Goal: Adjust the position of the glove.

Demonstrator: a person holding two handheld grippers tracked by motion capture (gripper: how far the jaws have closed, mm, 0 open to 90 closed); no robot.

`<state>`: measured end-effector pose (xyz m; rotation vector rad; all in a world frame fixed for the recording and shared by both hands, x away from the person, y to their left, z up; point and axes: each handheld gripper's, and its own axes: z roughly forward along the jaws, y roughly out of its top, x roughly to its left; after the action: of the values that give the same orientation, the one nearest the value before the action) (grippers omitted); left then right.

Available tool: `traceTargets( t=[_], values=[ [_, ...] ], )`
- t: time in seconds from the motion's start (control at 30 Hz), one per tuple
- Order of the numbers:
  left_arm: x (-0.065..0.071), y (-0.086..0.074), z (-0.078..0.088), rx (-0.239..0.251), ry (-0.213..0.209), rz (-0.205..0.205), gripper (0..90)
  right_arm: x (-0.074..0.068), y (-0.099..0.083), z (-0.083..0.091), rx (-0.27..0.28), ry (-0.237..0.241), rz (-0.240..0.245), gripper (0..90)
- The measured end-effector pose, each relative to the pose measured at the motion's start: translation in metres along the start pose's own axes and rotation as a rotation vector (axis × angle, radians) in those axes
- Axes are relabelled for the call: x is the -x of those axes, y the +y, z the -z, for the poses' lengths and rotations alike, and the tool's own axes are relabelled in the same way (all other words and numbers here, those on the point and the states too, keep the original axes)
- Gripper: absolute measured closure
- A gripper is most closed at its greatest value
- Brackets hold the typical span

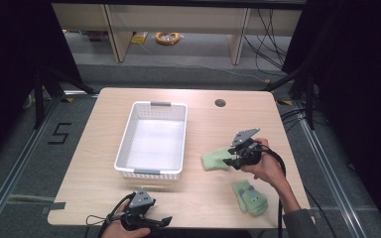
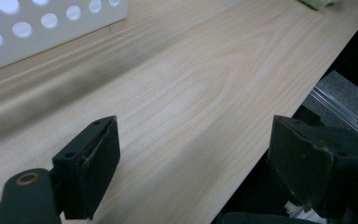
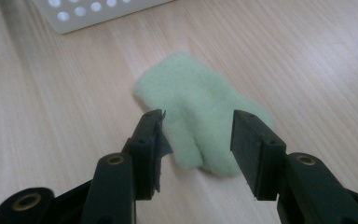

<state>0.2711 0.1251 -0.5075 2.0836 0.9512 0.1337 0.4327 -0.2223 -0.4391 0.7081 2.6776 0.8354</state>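
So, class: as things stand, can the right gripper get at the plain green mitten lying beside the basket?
Probably yes. The right gripper hovers just over the plain green mitten, its fingers apart, and nothing lies between them; the basket sits clear to one side.

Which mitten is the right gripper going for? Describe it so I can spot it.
Start at the white perforated basket in the middle of the table. Just to its right lies a plain pale green mitten, under the right gripper. The other mitten, nearer the table's front edge, has a face on it; this one doesn't.
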Motion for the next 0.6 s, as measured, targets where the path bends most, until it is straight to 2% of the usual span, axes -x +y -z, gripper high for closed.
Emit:
traceTargets(
  t=[0.03,0.07,0.13,0.17,0.2,0.27,0.37,0.43,0.6],
  values=[
    [0.000,0.000,0.000,0.002,-0.001,0.000,16.1,0.001,0.002,-0.002,-0.013,0.012,-0.012,55.6],
    [0.000,0.000,0.000,0.003,-0.001,0.002,16.1,0.003,0.004,-0.007,-0.010,0.012,0.011,56.0],
    [0.000,0.000,0.000,0.011,-0.003,0.009,16.1,0.006,0.008,-0.014,-0.042,0.015,-0.023,56.6],
    [0.000,0.000,0.000,0.011,-0.003,0.009,16.1,0.006,0.008,-0.014,-0.042,0.015,-0.023,56.6],
    [0.001,0.000,-0.001,0.024,-0.002,0.023,16.1,0.011,0.010,-0.022,-0.036,0.025,-0.032,57.2],
    [0.000,0.000,-0.001,0.020,-0.002,0.019,16.1,0.014,0.012,-0.028,-0.043,0.027,-0.019,57.2],
    [0.001,0.000,-0.001,0.021,-0.003,0.020,16.1,0.016,0.015,-0.036,-0.071,0.032,-0.045,57.1],
    [0.001,0.000,-0.001,0.023,-0.003,0.022,16.1,0.017,0.017,-0.039,-0.083,0.034,-0.031,57.1],
    [0.001,0.000,0.000,0.015,-0.002,0.017,16.1,0.020,0.016,-0.056,-0.137,0.062,-0.048,57.4]
  ],
)
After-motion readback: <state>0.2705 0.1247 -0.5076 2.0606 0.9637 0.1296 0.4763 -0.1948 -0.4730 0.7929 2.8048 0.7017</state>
